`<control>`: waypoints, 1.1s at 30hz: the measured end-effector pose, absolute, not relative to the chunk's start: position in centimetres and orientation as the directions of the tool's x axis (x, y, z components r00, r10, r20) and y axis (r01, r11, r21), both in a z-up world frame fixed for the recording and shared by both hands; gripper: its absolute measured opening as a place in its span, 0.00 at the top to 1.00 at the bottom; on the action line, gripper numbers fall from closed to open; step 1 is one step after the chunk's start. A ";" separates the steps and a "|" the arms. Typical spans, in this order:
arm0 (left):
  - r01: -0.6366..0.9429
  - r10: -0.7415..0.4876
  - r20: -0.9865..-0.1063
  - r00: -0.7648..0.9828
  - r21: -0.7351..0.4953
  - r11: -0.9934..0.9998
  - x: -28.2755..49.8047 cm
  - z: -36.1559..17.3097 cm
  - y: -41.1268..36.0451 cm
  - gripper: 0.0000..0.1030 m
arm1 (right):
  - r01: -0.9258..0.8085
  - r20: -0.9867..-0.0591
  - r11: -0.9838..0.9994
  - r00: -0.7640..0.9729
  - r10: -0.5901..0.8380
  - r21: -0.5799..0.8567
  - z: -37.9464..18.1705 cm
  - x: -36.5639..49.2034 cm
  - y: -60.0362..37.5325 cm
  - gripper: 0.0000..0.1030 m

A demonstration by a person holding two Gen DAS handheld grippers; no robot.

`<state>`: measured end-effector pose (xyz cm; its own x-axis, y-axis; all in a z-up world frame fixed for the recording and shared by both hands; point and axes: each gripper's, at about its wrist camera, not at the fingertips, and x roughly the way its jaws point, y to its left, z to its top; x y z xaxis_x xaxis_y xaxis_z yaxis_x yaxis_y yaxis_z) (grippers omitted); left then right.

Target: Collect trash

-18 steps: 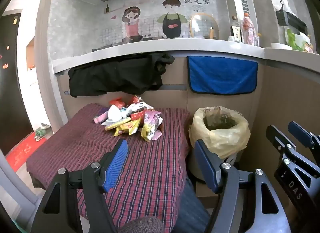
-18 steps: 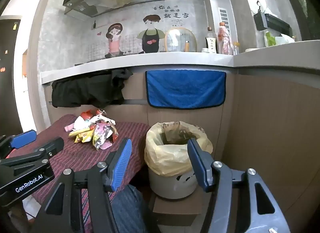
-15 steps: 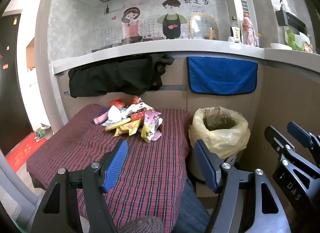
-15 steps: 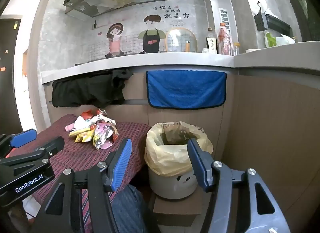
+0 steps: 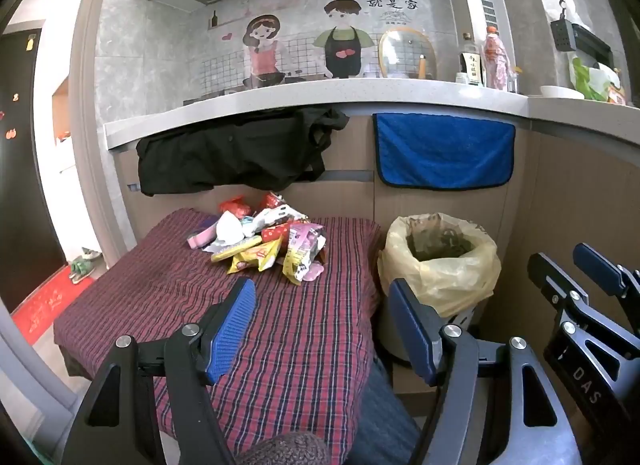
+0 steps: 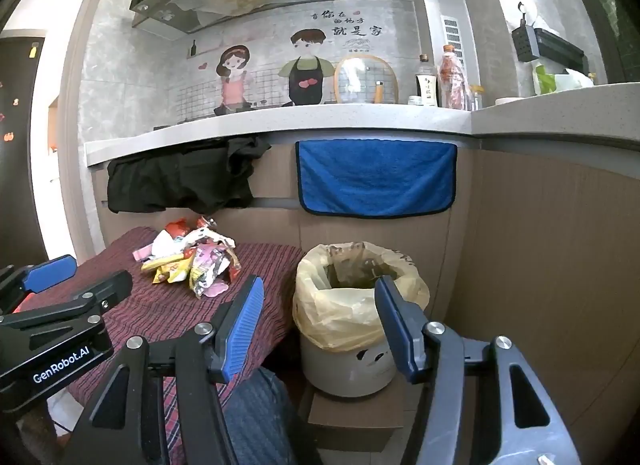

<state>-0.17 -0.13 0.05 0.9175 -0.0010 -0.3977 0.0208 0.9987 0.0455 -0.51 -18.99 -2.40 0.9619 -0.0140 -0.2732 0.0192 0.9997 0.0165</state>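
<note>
Left wrist view gives me the pile of snack wrappers heaped at the far end of the plaid tablecloth, with my left gripper spread wide and holding nothing above the cloth. The right wrist view adds the grey body of the trash bin, lined with a yellow bag, just beside the table; my right gripper is likewise released, framing the bin.
</note>
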 end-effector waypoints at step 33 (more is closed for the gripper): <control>-0.011 0.034 -0.403 0.915 0.058 0.998 0.3 0.3 0.8 0.33 | 0.010 -0.282 1.000 0.959 -0.005 0.018 -2.8 -0.5 -18.8 0.46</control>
<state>0.32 0.76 0.27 0.9145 0.0336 -0.4031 -0.0109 0.9982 0.0584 -0.49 -18.81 -2.83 0.9593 -0.0048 -0.2825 0.0105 0.9998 0.0185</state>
